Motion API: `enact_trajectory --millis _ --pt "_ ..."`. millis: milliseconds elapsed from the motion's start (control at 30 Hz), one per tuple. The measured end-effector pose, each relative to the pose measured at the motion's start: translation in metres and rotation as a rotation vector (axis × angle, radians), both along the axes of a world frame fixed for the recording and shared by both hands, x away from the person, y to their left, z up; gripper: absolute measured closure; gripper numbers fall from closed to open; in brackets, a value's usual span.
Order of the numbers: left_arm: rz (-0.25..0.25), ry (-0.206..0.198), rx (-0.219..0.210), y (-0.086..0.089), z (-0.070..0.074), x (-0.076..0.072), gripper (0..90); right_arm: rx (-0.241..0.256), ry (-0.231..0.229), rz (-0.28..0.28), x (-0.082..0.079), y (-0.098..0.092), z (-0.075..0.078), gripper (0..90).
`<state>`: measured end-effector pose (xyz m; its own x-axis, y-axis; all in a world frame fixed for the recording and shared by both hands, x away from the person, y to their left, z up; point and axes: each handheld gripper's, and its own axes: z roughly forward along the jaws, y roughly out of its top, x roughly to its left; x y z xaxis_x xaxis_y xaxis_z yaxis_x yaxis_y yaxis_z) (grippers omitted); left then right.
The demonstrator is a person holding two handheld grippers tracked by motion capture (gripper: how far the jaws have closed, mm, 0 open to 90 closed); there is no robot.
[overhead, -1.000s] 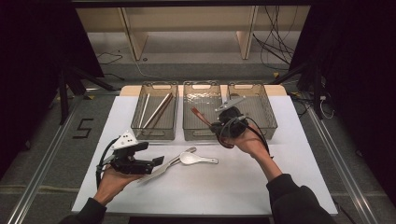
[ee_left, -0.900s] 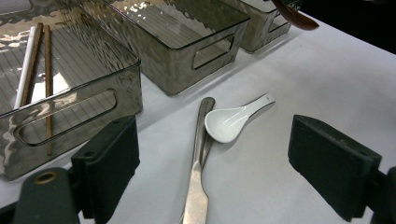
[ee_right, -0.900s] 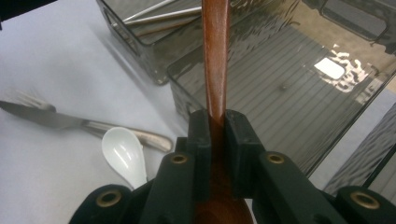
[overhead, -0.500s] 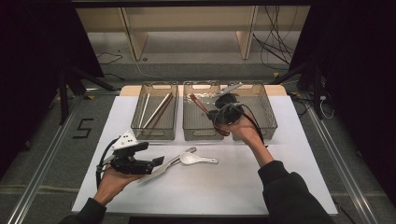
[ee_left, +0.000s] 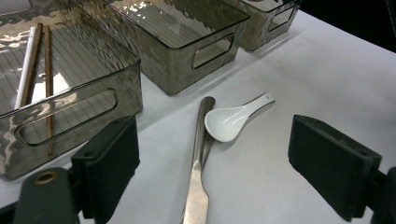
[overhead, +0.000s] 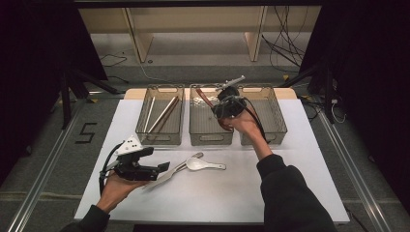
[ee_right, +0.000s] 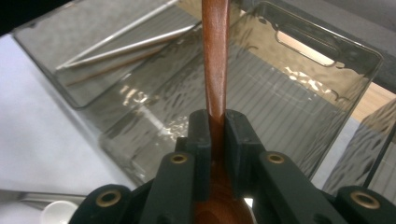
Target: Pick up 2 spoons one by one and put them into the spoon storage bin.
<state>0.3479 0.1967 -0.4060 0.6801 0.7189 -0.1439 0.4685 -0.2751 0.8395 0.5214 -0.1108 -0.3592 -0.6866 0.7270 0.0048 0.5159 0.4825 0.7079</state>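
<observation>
Right gripper [overhead: 218, 107], jaws clamped on the reddish-brown wooden spoon [ee_right: 215, 70], has moved from the table's front to over the middle clear plastic bin [overhead: 209, 136]: drop-off looks imminent. Left gripper [ee_left: 212, 163] unchanged, jaws wide open before the white ceramic spoon [ee_left: 233, 121] and steel knife [ee_left: 198, 172].

overhead forward-down view, two close tongs-mounted views, sharing the middle bin [overhead: 211, 121]

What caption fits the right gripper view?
Right gripper clamps a reddish-brown wooden spoon above the clear middle bin.
</observation>
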Motion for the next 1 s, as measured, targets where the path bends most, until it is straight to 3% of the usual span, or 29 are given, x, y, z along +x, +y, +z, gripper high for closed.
enact_trajectory --millis 367,800,1000 --pt "-0.001 0.001 0.000 0.000 0.000 0.000 15.9 -0.022 0.016 -0.065 0.021 0.005 -0.011 81.8" --pt "-0.008 -0.001 0.001 0.000 0.000 0.000 15.9 -0.068 0.036 -0.091 0.032 0.013 -0.023 81.0" --pt "-0.006 0.002 -0.001 0.000 -0.001 0.000 15.9 -0.041 0.043 -0.092 0.031 0.011 -0.022 73.6"
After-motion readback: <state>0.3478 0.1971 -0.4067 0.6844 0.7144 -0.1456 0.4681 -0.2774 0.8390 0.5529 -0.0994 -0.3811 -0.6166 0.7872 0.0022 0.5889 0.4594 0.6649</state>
